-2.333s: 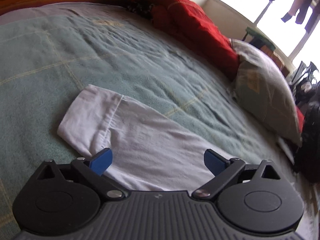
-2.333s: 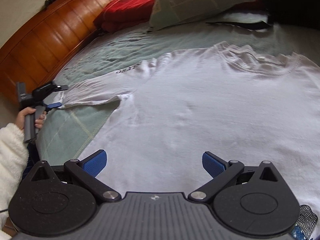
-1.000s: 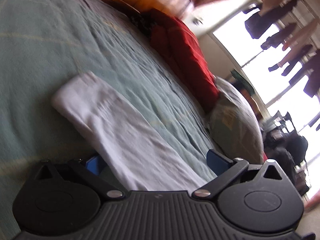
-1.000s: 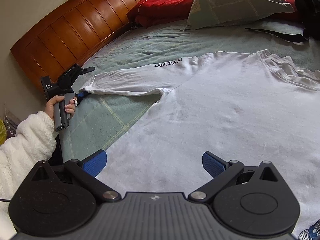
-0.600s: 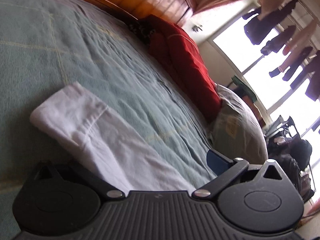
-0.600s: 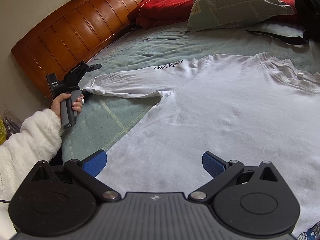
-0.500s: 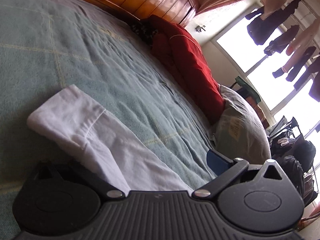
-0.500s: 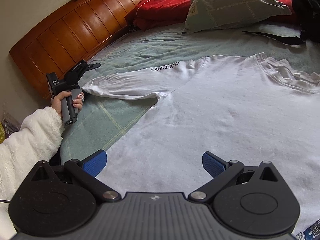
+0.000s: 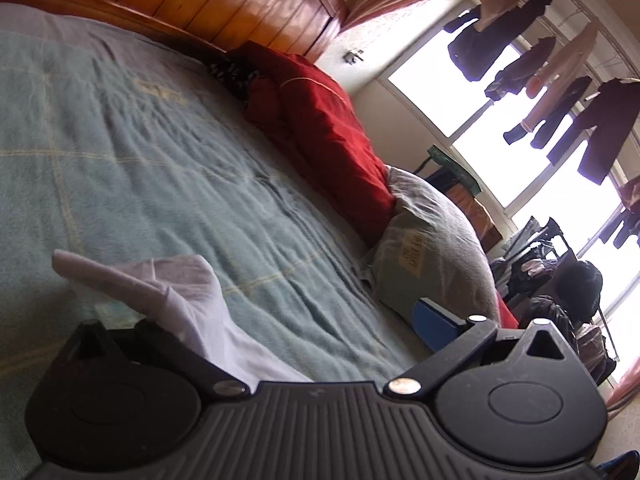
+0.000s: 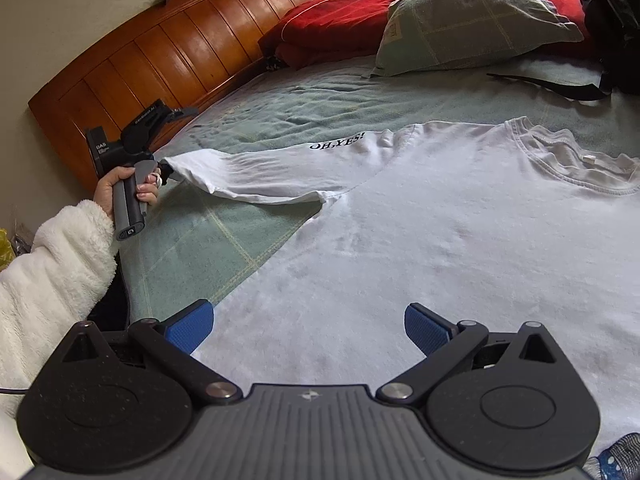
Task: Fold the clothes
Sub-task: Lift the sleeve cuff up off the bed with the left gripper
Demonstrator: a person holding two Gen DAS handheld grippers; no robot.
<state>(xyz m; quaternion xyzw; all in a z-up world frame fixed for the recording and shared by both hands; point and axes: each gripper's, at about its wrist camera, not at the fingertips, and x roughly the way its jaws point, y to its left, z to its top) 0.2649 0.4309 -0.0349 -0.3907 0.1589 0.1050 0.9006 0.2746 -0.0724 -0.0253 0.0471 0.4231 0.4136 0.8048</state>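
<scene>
One white T-shirt (image 10: 420, 216) lies flat; sleeve (image 10: 240, 178) stretched sideways.

One white T-shirt (image 10: 420, 232), one grey pillow (image 10: 476, 20), one red quilt (image 10: 332, 24), two claws.

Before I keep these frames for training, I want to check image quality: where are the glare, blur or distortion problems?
Left wrist view: the window is blown out white, hanging clothes read as silhouettes, the sleeve looks slightly soft, and the headboard bows from fisheye. Right wrist view: evenly lit and sharp; the "OH,YES!" print on the white T-shirt is legible; edges curve.
</scene>
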